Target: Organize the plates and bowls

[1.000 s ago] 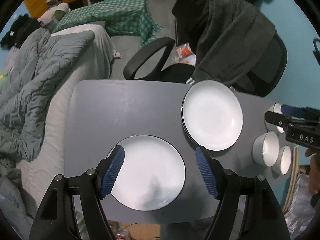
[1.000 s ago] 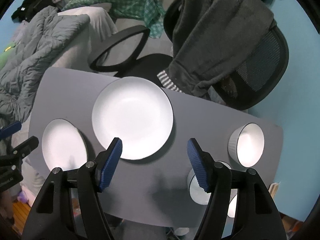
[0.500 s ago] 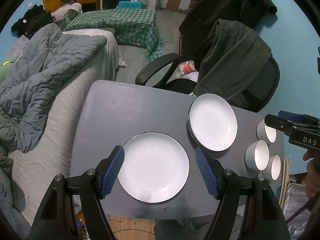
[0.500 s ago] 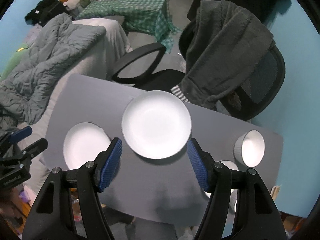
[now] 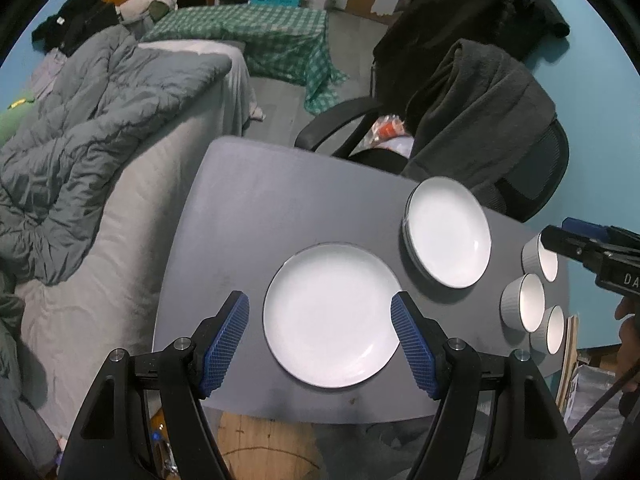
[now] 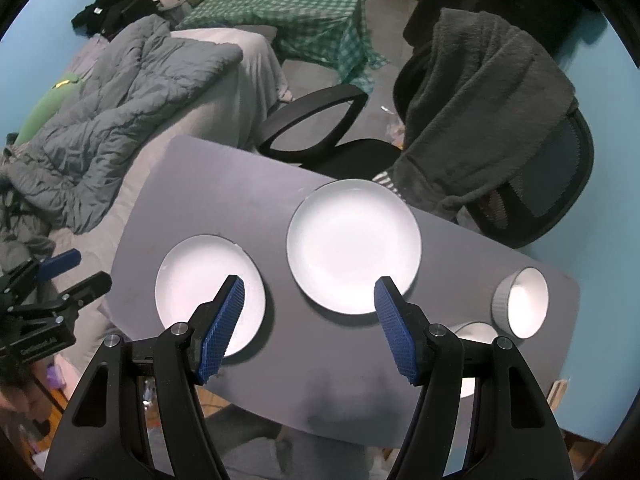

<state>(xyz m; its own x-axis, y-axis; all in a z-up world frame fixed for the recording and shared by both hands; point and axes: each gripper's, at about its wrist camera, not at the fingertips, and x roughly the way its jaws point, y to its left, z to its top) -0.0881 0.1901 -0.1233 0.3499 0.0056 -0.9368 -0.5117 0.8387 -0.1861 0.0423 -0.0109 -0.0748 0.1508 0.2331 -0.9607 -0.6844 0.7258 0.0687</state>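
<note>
We hold the left hand-held gripper [image 5: 320, 340] and right hand-held gripper [image 6: 308, 326] wide open and empty above the worktop [image 5: 248, 208], its single plate [image 5: 332, 316] beside stacked plates [image 5: 448, 232].

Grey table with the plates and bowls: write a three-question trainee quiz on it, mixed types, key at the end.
1. How many ribbed bowls stand at the right end of the grey table in the left wrist view?
2. True or false: the left gripper is clamped on the single plate.
3. The plate stack lies nearest to: A) the bed, B) the office chair, C) the green checked cloth.

Key: 1. Three. 2. False; its jaws are open above the plate, and the right gripper is also open and empty. 3. B.
</note>
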